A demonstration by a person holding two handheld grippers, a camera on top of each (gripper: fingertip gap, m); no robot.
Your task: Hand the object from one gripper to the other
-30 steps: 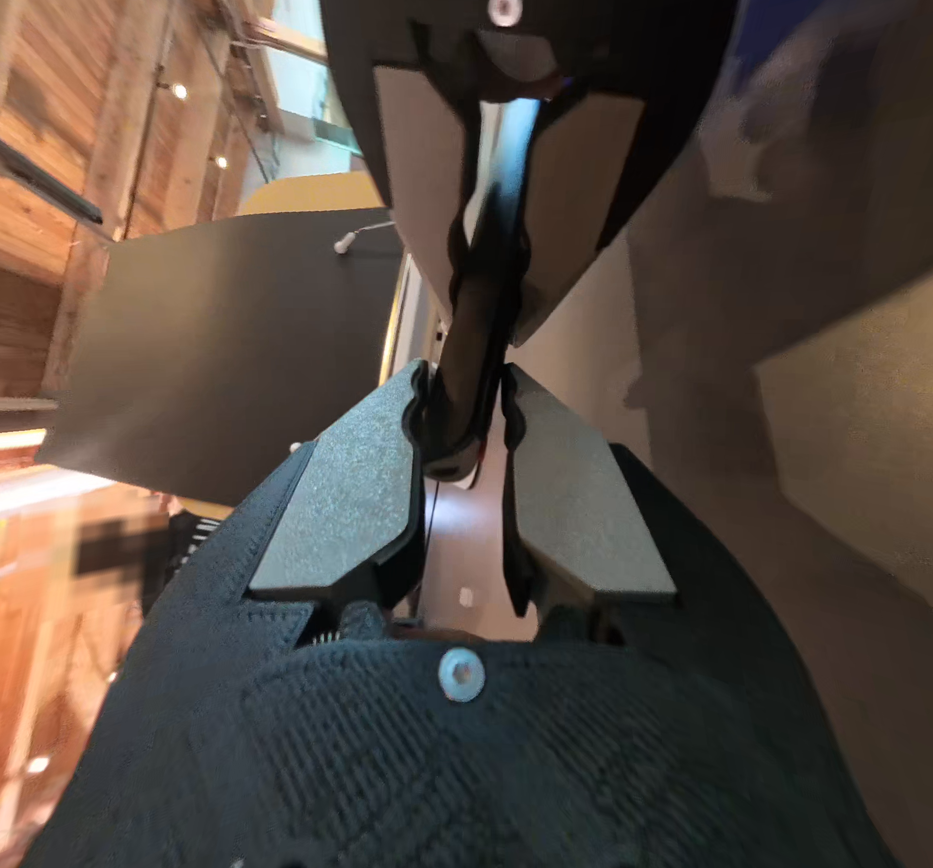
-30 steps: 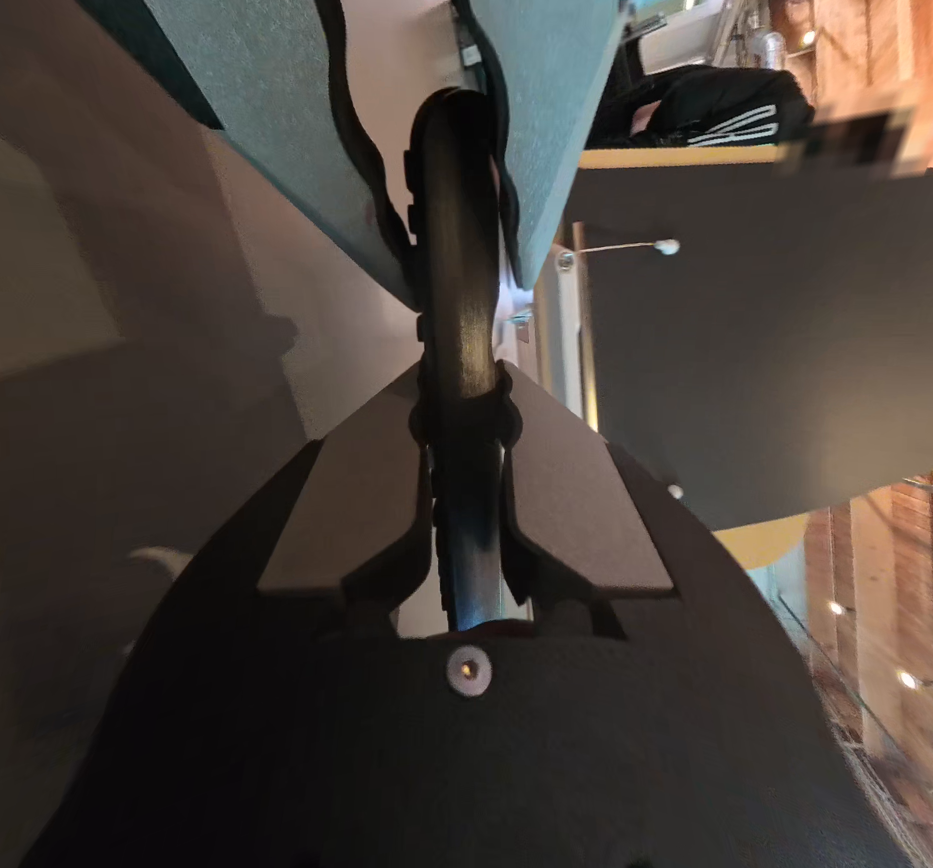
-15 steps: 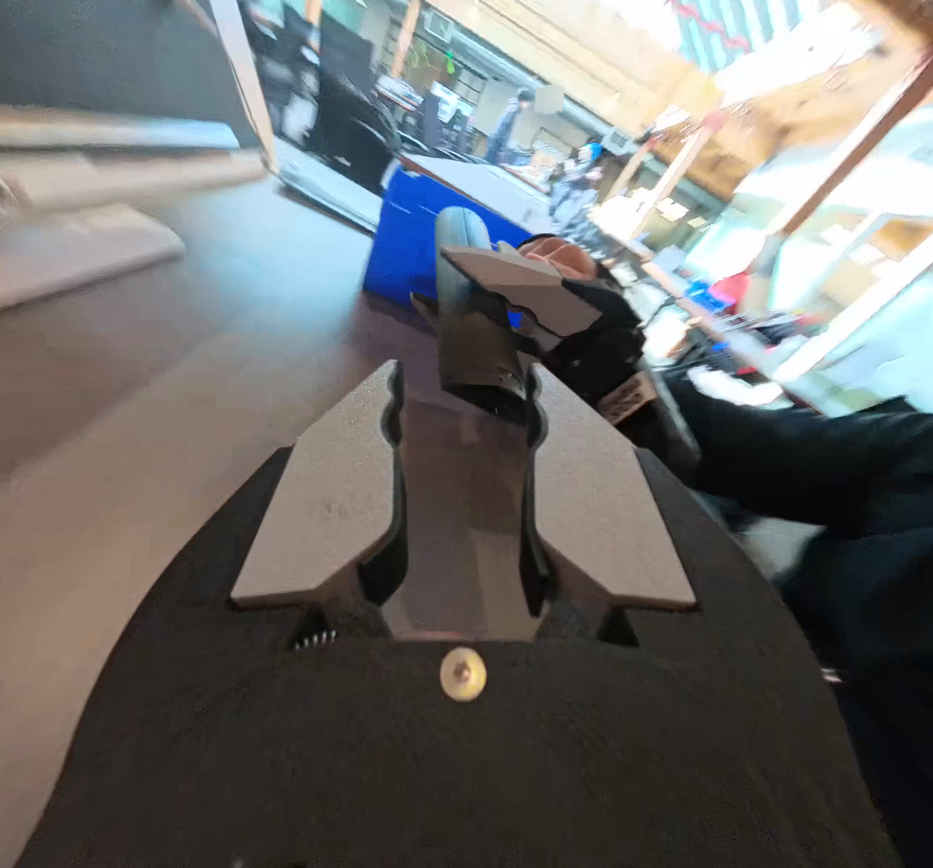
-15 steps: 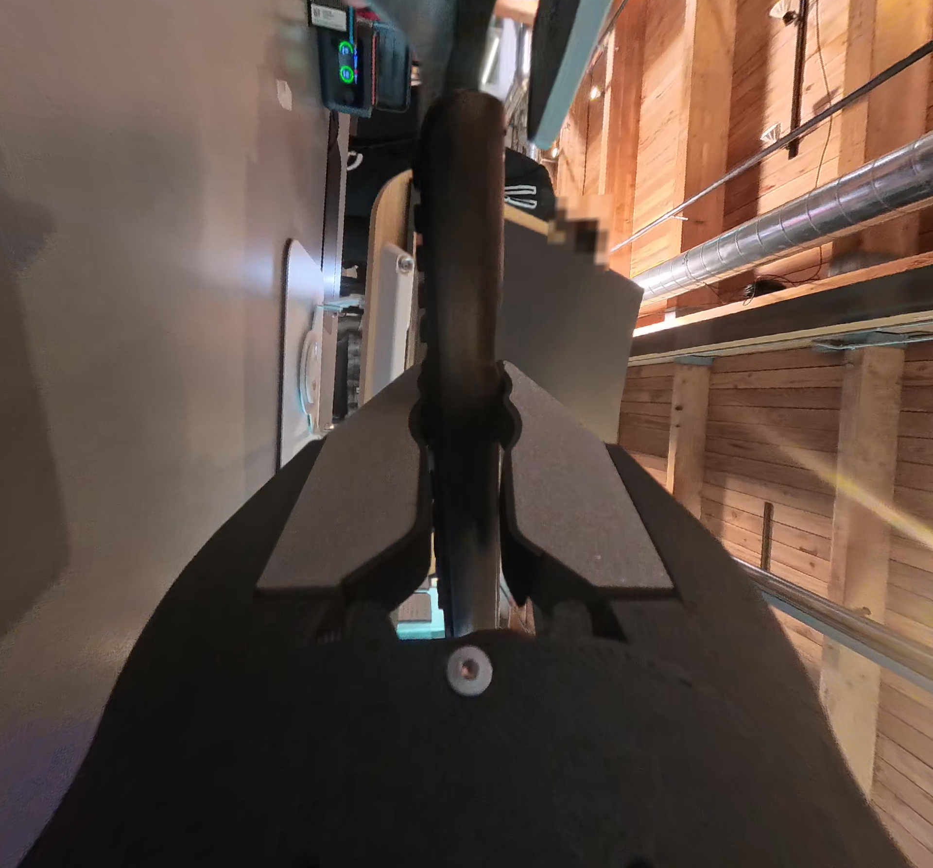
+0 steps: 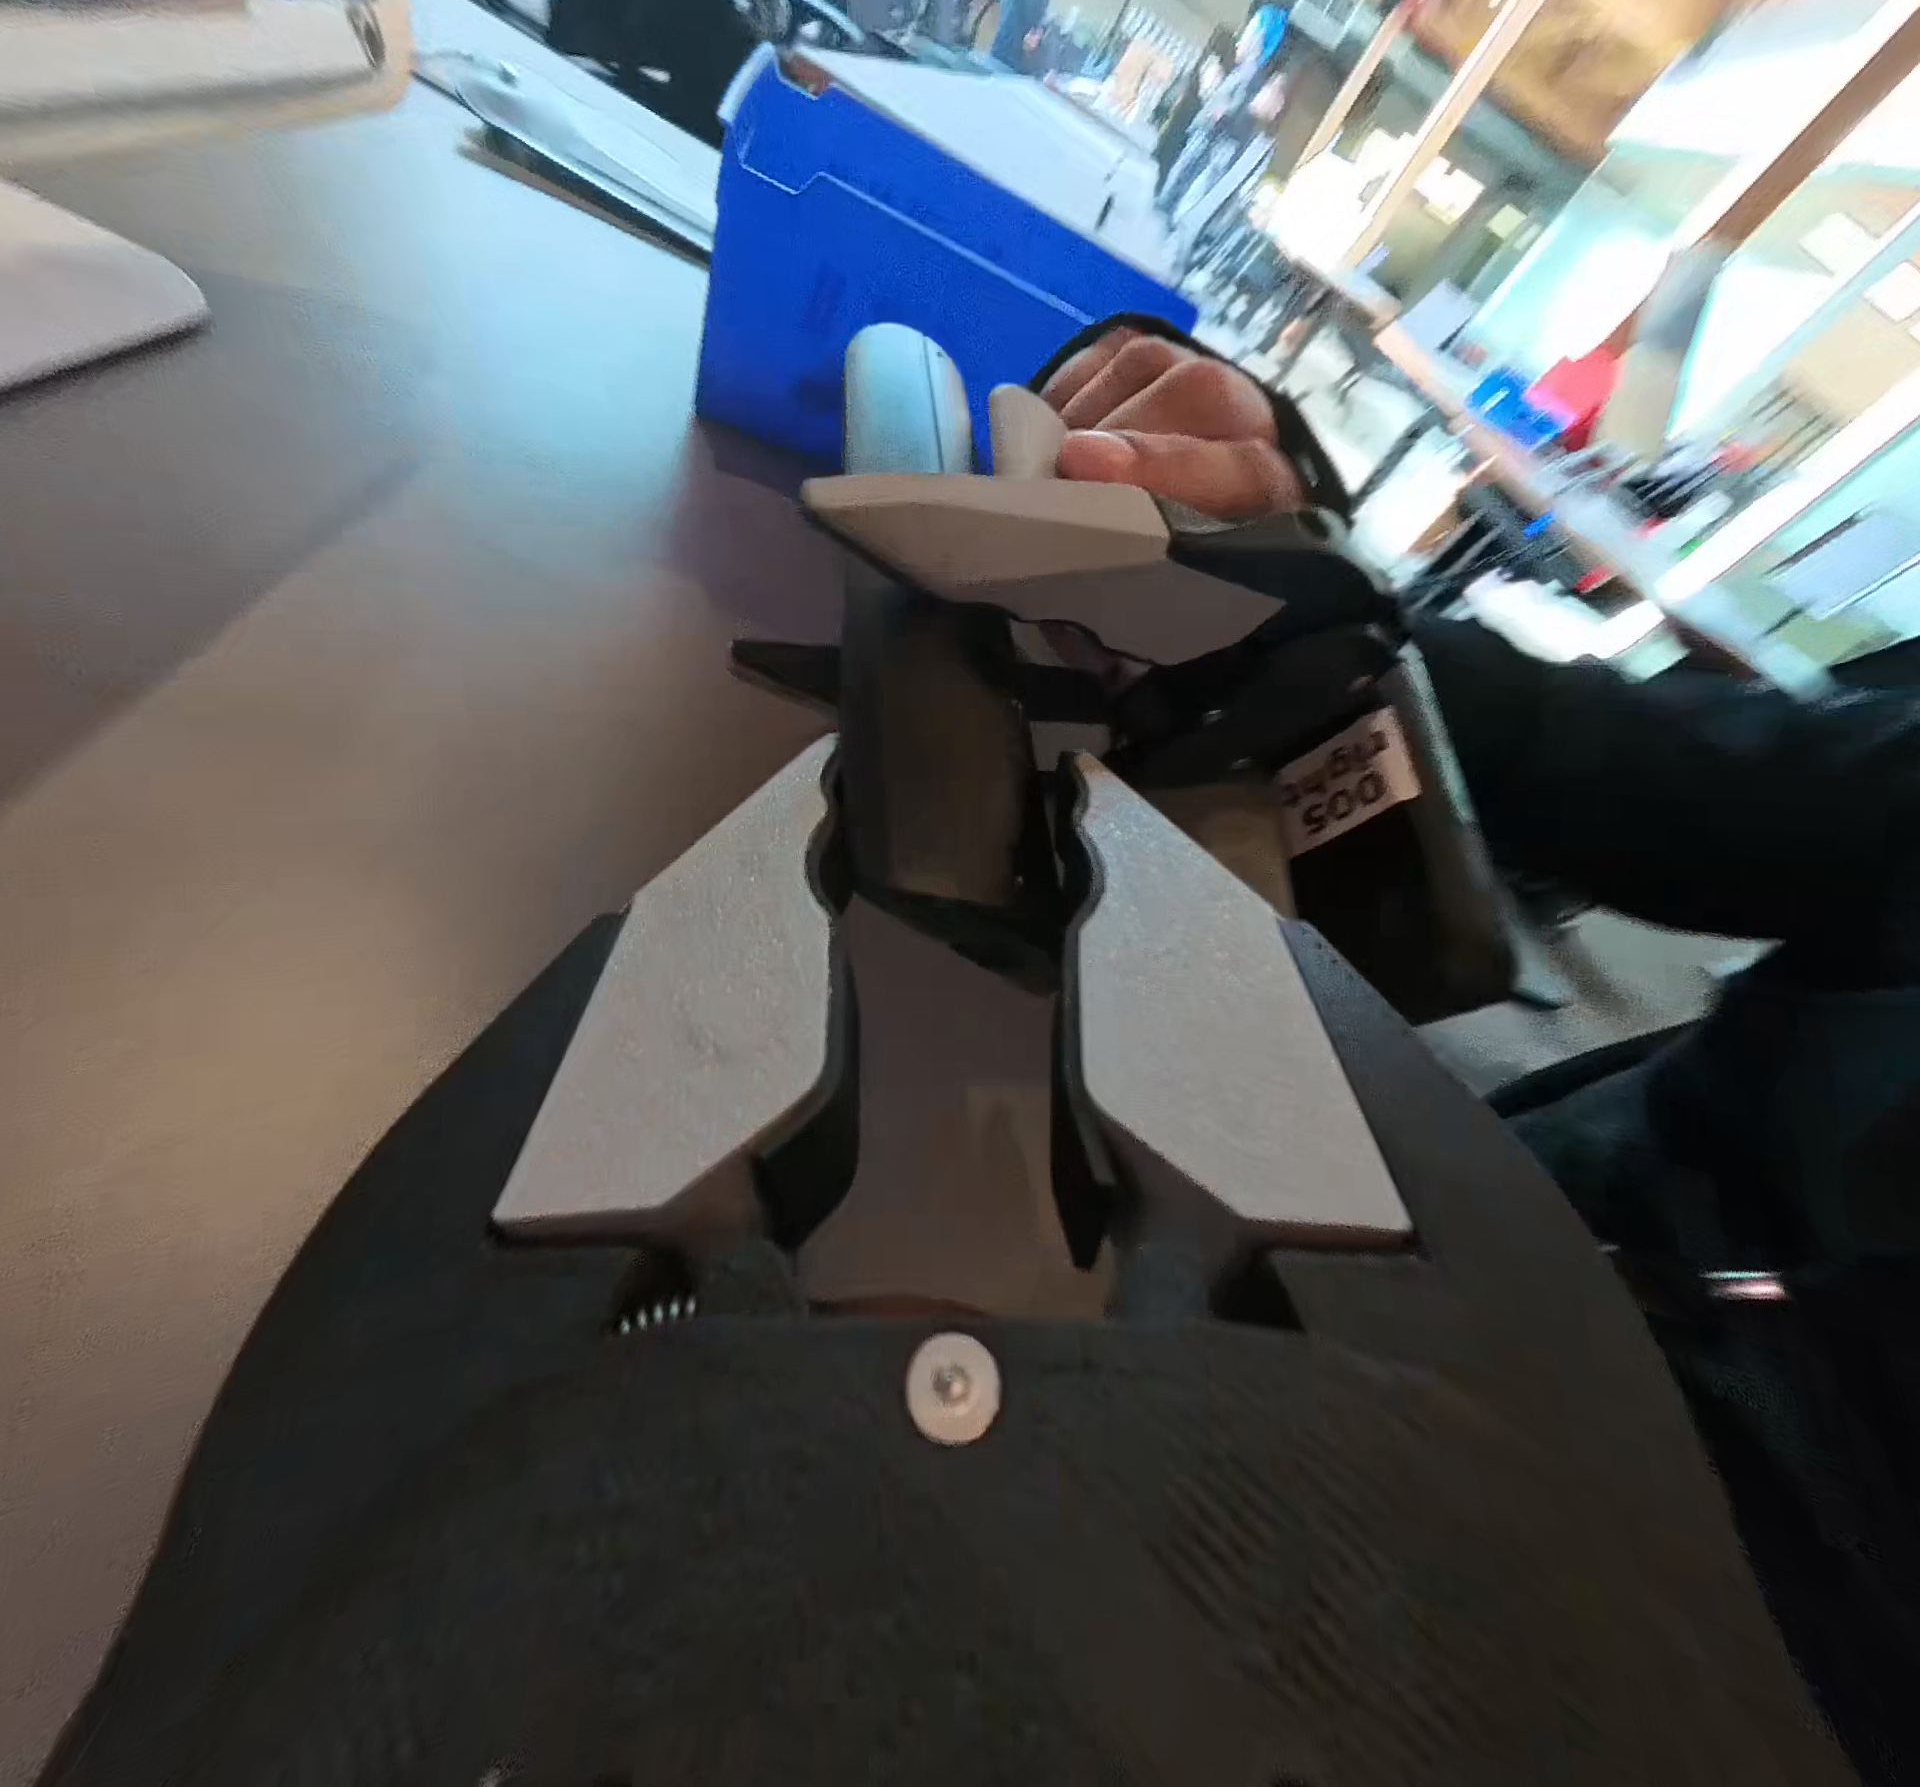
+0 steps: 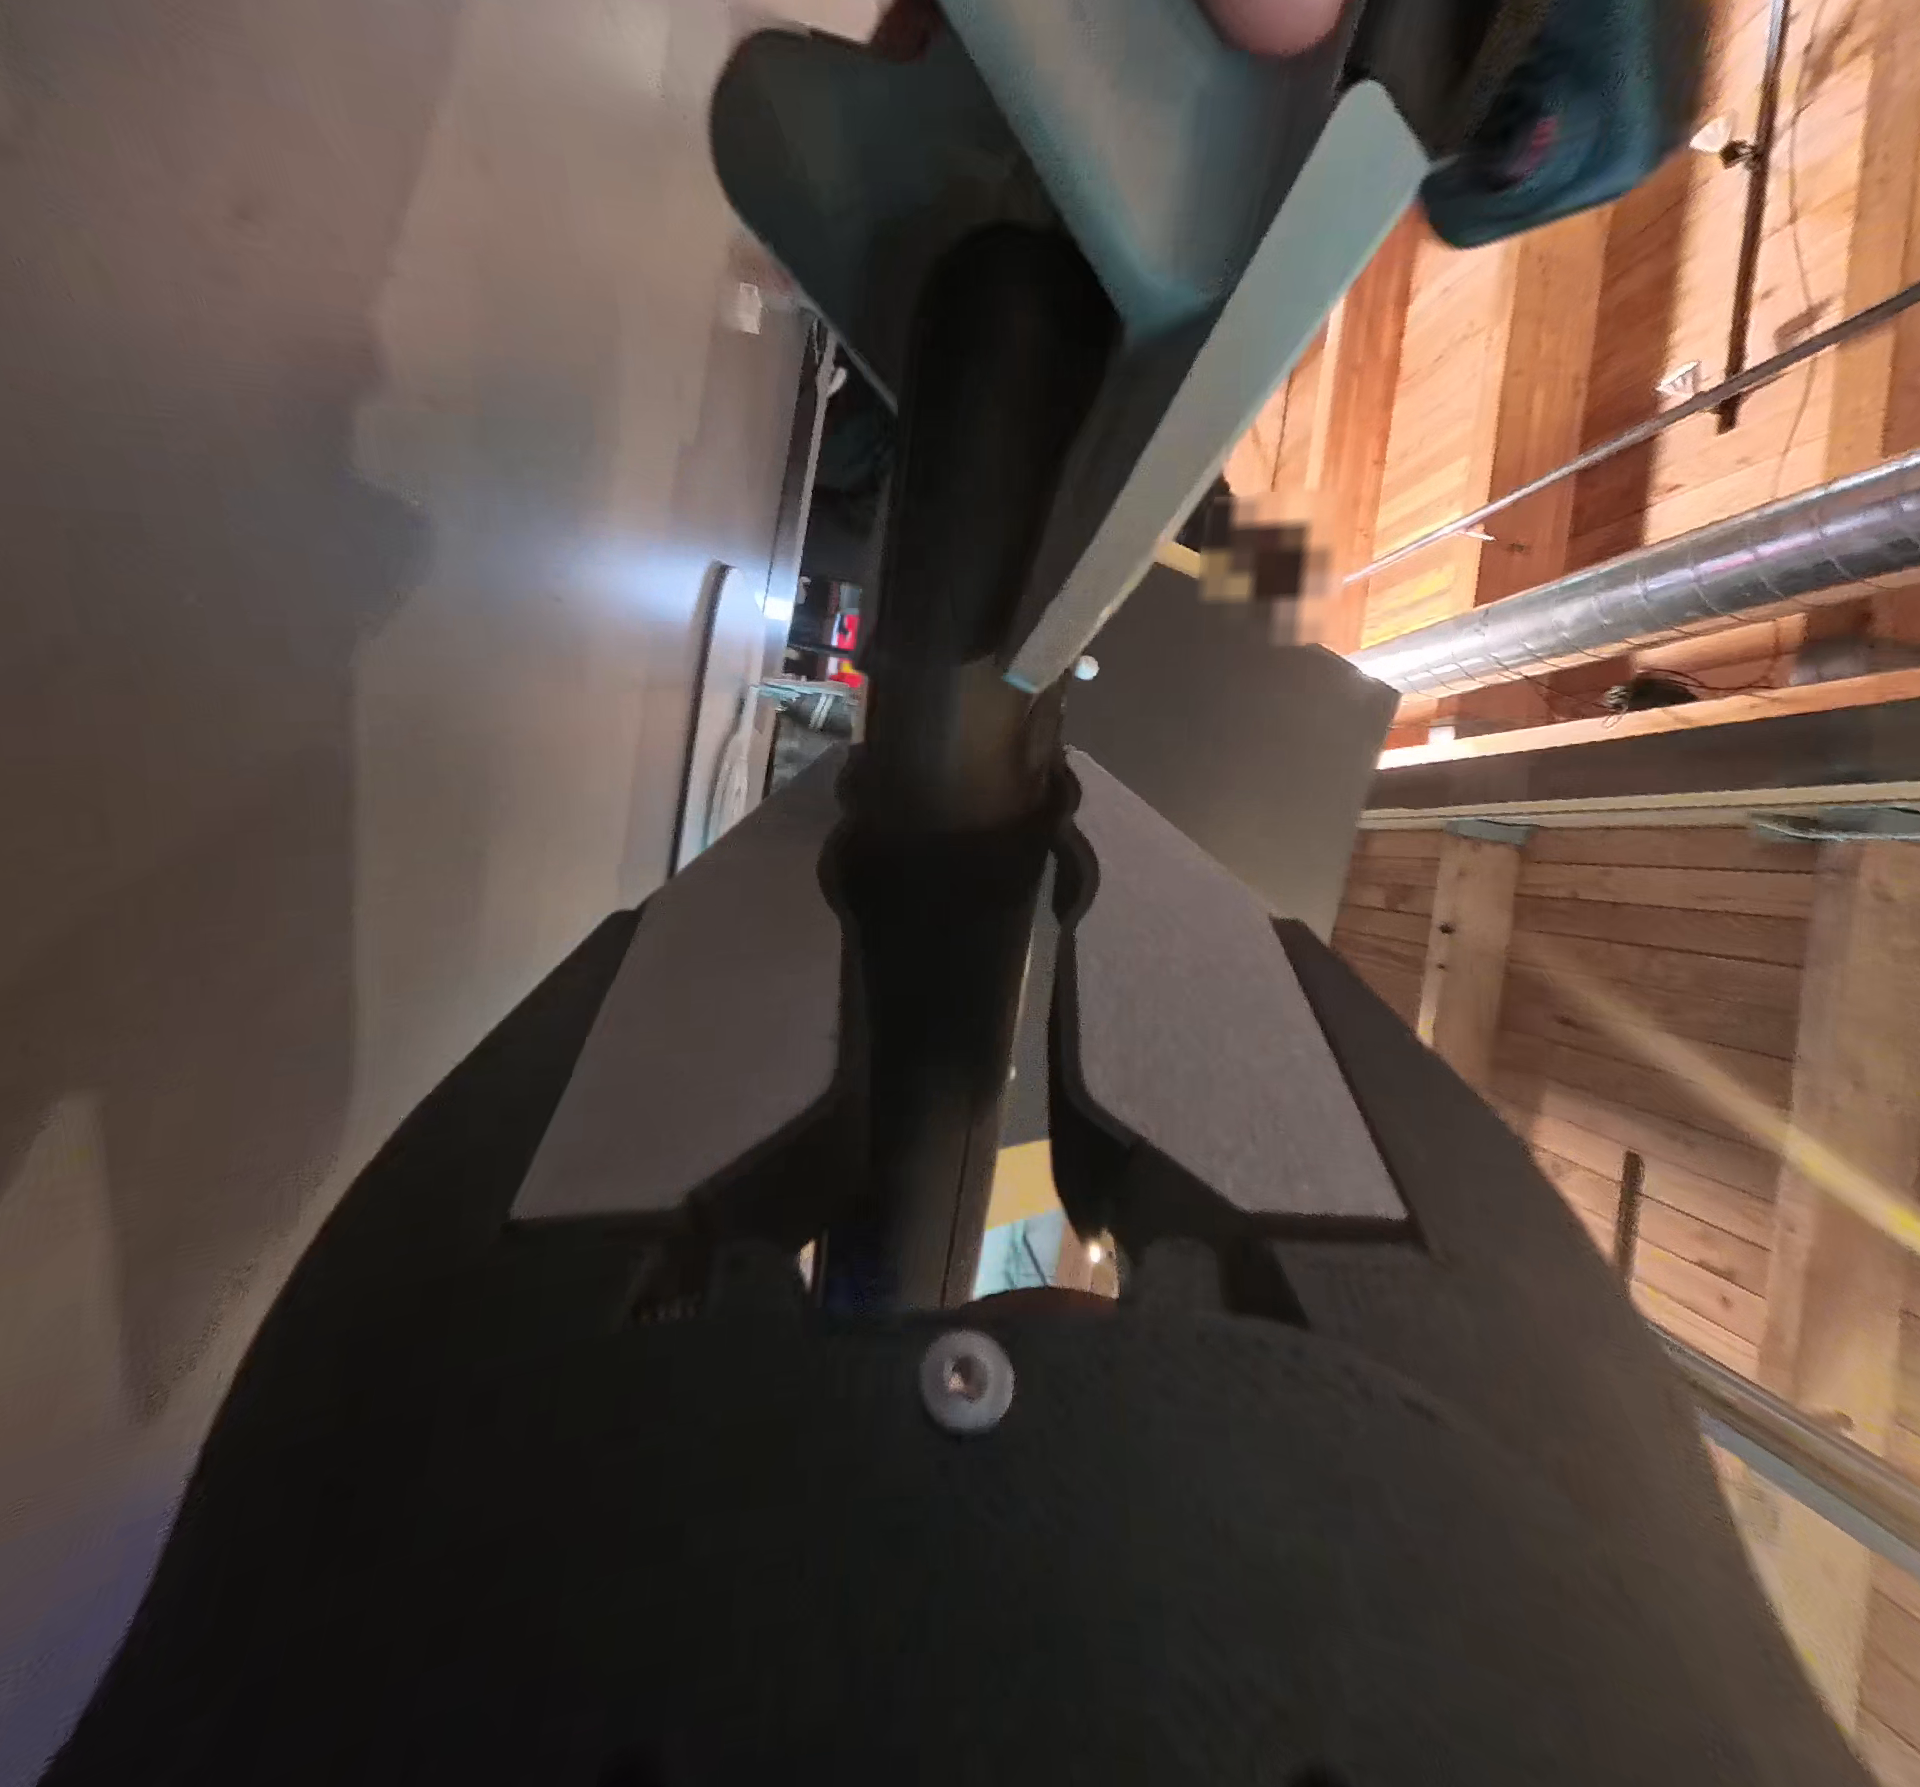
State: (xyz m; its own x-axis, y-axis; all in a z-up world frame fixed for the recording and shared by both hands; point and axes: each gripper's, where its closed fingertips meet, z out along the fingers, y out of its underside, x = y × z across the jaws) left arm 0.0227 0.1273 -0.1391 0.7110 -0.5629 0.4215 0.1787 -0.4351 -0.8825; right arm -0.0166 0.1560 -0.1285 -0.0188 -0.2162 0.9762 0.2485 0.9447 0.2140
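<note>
One object: a dark bar (image 6: 966, 490), slightly curved, was carried in the air over the table (image 5: 312, 594), gripped only at the right side.
Hold: the right gripper (image 6: 956, 802) was clamped on the bar's middle, with its fingers pressed against both sides.
Long axis: the bar was laid along the right gripper's fingers, from their base out past the tips.
Pointing: the free end was aimed at the left gripper (image 5: 940, 802). In the left wrist view it was seen nearly end-on.
Left fingers: these were parted at a moderate width with the bar's free end (image 5: 925, 781) between the tips. A gap was seen on one side, so no grip was judged to be made.
Change: a second earlier the bar had been pinched by both grippers. Half a second earlier it had been let go by the left one, which had been drawn back. The tips had since been brought up around the end again.
Meaning: the pass to the right gripper was judged done, and a pass back was perhaps being lined up.
Right hand (image 5: 1164, 428): it was wrapped round the right gripper's handle.
Surroundings: a blue bin (image 5: 883, 262) was stood on the table behind it.
</note>
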